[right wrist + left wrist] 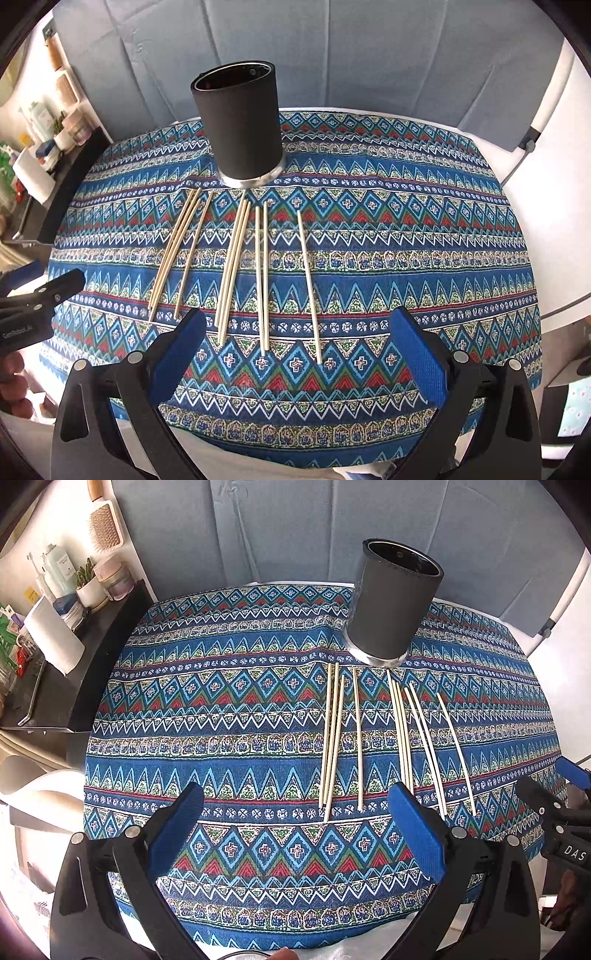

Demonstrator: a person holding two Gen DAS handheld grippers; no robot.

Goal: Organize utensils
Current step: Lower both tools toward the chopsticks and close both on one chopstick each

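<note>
Several pale wooden chopsticks (357, 738) (260, 277) lie in loose groups on the blue patterned cloth (229, 709) (388, 240), pointing toward an upright black cylindrical holder (391, 605) (240, 122) behind them. The holder looks empty inside. My left gripper (296, 788) is open, low over the cloth, just short of the near ends of the left-hand sticks. My right gripper (299, 312) is also open, and the near ends of the right-hand sticks lie between its blue pads (417, 354). Neither gripper holds anything.
A dark shelf (92, 657) on the left carries a paper towel roll (55, 638), bottles and a small plant. Blue-grey padded panels (280, 528) stand behind the round table. Each gripper appears at the edge of the other's view, right gripper (546, 805), left gripper (44, 299).
</note>
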